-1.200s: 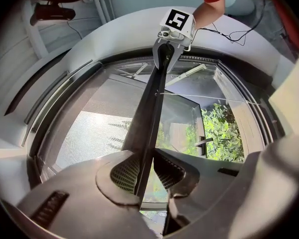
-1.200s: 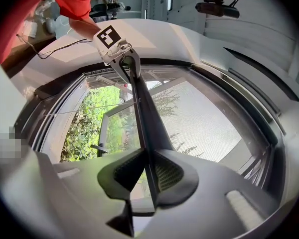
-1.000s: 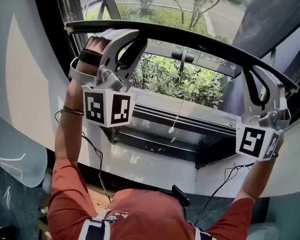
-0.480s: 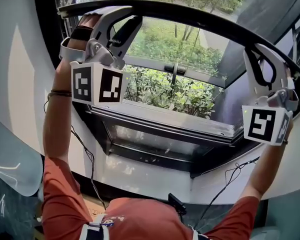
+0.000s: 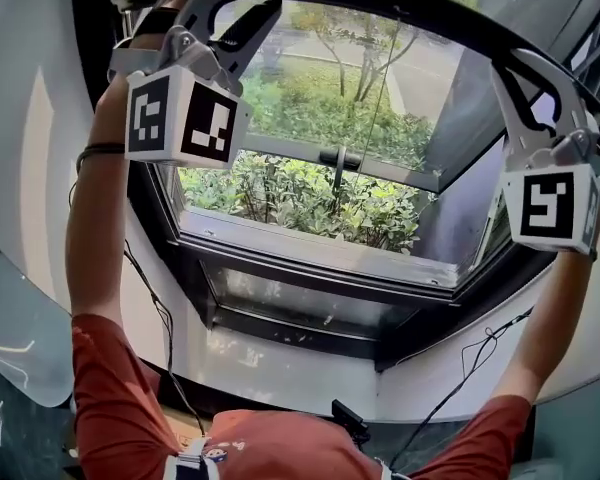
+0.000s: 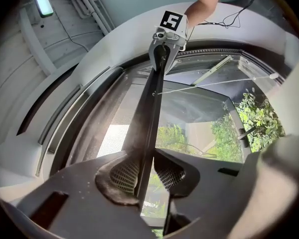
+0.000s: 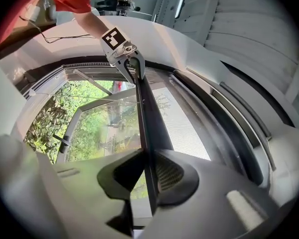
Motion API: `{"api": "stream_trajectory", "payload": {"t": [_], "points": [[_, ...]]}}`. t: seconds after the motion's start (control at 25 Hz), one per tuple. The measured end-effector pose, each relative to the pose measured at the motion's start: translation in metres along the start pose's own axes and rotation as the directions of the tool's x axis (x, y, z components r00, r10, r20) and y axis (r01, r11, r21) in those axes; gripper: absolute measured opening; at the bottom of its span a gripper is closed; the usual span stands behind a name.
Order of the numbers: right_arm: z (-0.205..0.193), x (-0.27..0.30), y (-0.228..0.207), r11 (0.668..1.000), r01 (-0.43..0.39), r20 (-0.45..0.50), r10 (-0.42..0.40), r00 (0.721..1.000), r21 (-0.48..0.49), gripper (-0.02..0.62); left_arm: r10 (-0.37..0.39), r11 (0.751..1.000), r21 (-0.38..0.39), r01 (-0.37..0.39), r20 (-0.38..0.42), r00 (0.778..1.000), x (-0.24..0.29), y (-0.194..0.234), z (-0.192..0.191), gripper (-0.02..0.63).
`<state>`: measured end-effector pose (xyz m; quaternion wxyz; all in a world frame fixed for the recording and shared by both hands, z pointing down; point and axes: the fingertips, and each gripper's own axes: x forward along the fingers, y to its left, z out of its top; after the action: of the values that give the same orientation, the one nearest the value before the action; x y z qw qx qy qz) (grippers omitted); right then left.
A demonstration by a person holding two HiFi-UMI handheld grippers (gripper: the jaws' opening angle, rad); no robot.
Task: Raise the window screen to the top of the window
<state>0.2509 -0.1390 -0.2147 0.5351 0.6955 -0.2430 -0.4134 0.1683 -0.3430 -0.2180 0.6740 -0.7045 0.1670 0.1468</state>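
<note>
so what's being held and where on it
The window screen's dark bar: the left hand-held gripper pinches it near its left end, the right hand-held gripper near its right end.

Red-orange short-sleeved shirt (image 5: 280,448) on the person, and a thin dark band (image 5: 100,149) round the left wrist. One thin black cable (image 5: 160,318) on the left side, a second cable (image 5: 470,353) on the right. Left gripper (image 6: 145,176) and right gripper (image 7: 150,176): pale grey frames, dark jaws with mesh-textured pads (image 6: 125,176). Each carries a white cube (image 5: 180,118) printed with black square markers.
</note>
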Motion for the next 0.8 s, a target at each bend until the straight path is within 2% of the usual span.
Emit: {"api": "stream_trajectory", "payload": {"t": [0.44, 0.8], "points": [[0.008, 0.023, -0.068, 0.999, 0.019, 0.004, -0.018, 1.0, -0.031, 0.072, 0.036, 0.999, 0.006, -0.036, 0.004, 0.999, 0.032, 0.066, 0.002, 0.092], [0.015, 0.044, -0.115, 1.0, 0.012, 0.038, -0.012, 0.999, -0.014, 0.072, 0.002, 1.0, -0.003, -0.002, -0.013, 1.0, 0.058, 0.109, 0.001, 0.092]]}}
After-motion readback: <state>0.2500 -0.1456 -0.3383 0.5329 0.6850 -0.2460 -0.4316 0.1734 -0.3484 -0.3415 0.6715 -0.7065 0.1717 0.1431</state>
